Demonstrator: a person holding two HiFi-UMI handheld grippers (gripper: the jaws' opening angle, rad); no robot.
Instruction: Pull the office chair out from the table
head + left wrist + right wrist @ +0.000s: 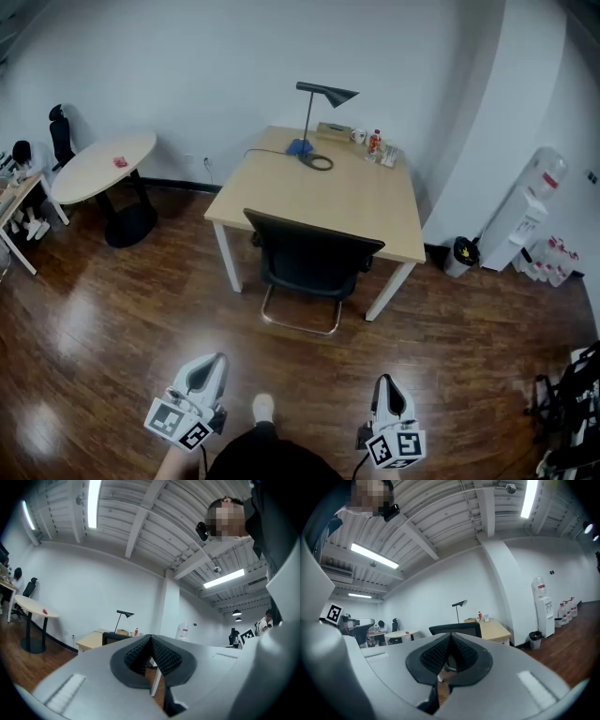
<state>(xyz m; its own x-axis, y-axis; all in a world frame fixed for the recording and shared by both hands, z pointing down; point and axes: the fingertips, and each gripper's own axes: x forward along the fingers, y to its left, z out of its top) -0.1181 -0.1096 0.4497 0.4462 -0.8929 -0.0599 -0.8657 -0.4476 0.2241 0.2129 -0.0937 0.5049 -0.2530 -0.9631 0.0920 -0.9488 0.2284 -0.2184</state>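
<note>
A black office chair with a chrome sled base is tucked under the near side of a light wooden table; its backrest faces me. The chair back also shows in the right gripper view and, partly, in the left gripper view. My left gripper and right gripper are low in the head view, well short of the chair, both pointing level toward it. Both are shut with nothing between the pads.
On the table stand a black desk lamp, a bottle and small items. A round white table is at the left, a water dispenser and a bin at the right. Dark wood floor lies between me and the chair.
</note>
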